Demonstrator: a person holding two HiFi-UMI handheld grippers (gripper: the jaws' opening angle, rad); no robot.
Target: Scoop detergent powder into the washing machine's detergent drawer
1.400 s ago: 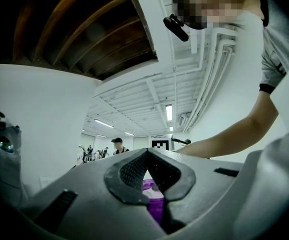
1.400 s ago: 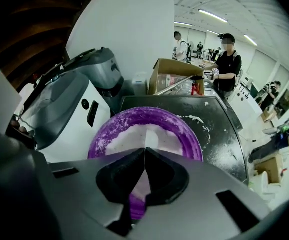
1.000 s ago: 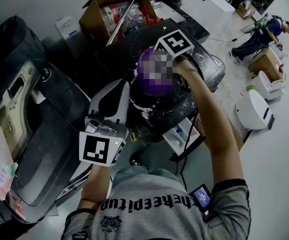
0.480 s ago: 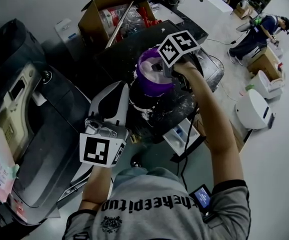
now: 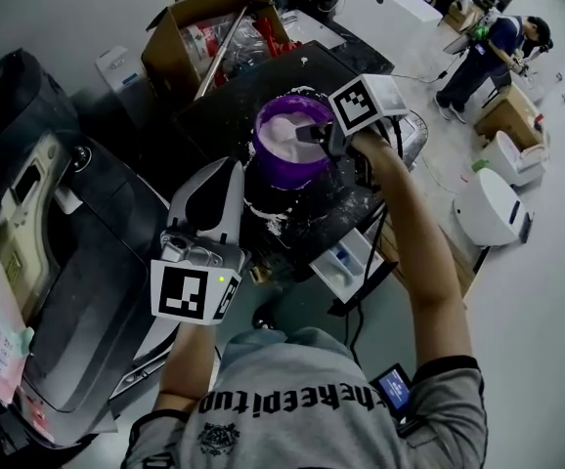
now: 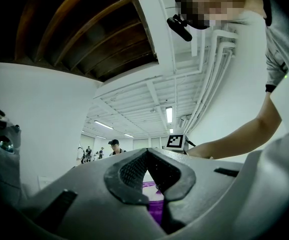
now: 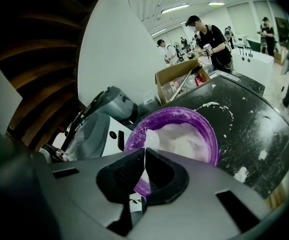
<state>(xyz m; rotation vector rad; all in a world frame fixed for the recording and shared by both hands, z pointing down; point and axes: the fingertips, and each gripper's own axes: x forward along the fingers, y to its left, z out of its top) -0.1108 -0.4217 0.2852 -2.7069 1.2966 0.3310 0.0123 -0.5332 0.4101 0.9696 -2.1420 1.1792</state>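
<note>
Powder heaped white in the purple tub, set on the black top at the far middle. Scoop with its bowl at the powder's left edge, thin handle pinched flat between the jaws of the right gripper (whether the bowl is loaded: hard to tell). Loose powder already scattered on the black top to the right, so likely easy to spill.

Best done by pushing the bowl down and under the heap, then turning it level before lifting. Lift slowly, wrist steady, no heaping over the brim. Then carry near and right toward the drawer, which appears to stand pulled out below the top's near edge, and tip only once right over a compartment.

Left gripper clenched on nothing, pointing at the tub from the near left, just beside it; could steady the tub if it slides.
</note>
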